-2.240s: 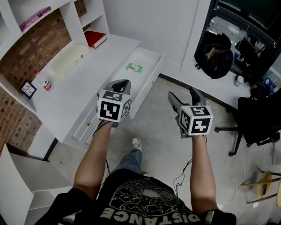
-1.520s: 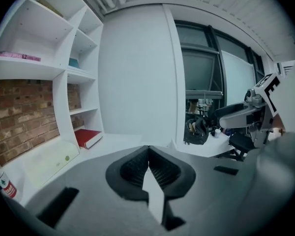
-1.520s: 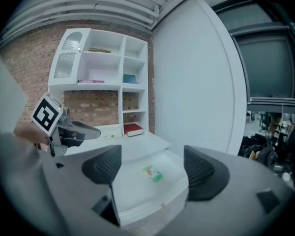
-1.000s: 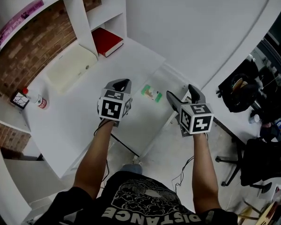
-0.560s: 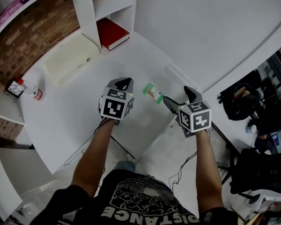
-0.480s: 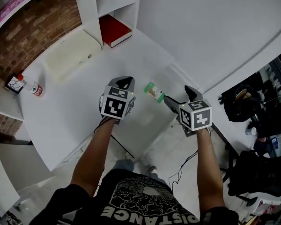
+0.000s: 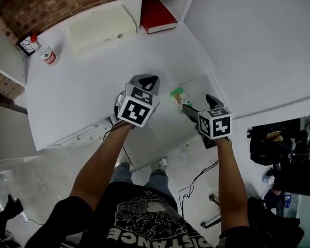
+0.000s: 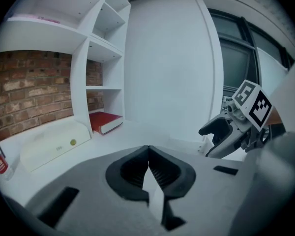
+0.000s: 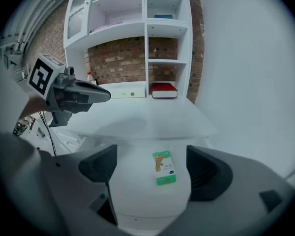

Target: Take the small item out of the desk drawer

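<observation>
1. Inside the open drawer (image 9: 137, 195), the small green-and-white packet (image 9: 163, 167) lies flat on the white floor, clear of the drawer's walls.
2. Above the drawer you hold the right gripper (image 7: 197, 103), pointed down into it. Its jaws are opening and already stand wide. The packet shows between them in the right gripper view, but neither pad touches it, so this gripper grasps nothing.
3. Just left of the drawer, your left gripper (image 8: 148, 156) hovers over the front of the desk top (image 7: 93, 81). Its jaws are clenched together with nothing between them.
4. Beyond the drawer, at the back of the desk top, a shelf cubby holds a red book (image 7: 157, 14) lying flat.
5. Left of that cubby and farther from the drawer, a cream case (image 7: 101, 29) with a rounded lid rests closed on the desk top against the brick wall. You cannot tell what it holds.
6. Well apart from the drawer, at the far left of the desk top, a small bottle (image 7: 46, 54) with a red cap stands upright, just beside a little framed card (image 7: 26, 44).
</observation>
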Tool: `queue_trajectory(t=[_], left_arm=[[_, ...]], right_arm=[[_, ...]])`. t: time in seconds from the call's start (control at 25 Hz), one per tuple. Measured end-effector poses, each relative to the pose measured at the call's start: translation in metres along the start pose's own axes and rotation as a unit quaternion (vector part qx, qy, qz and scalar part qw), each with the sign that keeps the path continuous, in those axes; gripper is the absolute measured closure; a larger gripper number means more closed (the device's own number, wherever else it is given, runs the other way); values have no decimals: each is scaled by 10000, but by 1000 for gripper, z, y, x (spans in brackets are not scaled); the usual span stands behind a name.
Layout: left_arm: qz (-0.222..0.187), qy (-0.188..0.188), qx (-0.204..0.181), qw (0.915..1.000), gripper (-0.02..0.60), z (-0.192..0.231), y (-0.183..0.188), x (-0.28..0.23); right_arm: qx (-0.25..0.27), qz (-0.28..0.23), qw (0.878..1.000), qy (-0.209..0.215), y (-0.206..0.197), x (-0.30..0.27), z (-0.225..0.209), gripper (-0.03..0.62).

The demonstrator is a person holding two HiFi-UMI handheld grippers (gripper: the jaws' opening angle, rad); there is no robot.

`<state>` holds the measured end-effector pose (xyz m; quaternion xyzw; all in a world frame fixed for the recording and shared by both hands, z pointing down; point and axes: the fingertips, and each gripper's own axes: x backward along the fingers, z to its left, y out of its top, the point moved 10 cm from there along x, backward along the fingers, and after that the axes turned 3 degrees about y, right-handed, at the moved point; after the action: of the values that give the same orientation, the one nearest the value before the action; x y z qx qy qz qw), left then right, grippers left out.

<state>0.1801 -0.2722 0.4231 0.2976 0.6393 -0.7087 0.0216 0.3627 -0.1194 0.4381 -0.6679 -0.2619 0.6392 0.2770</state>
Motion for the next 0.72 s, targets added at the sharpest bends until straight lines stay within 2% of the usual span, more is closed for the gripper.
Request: queue_trajectory(t=[0.28, 0.72], left_arm=[[182, 583, 326, 9976, 574, -17, -17, -7], [225, 1368, 490, 9891, 574, -24, -40, -9]], right_arm=[[327, 405, 9964, 675, -8, -41, -20, 154], [663, 858, 9860, 1270, -29, -103, -41, 154]])
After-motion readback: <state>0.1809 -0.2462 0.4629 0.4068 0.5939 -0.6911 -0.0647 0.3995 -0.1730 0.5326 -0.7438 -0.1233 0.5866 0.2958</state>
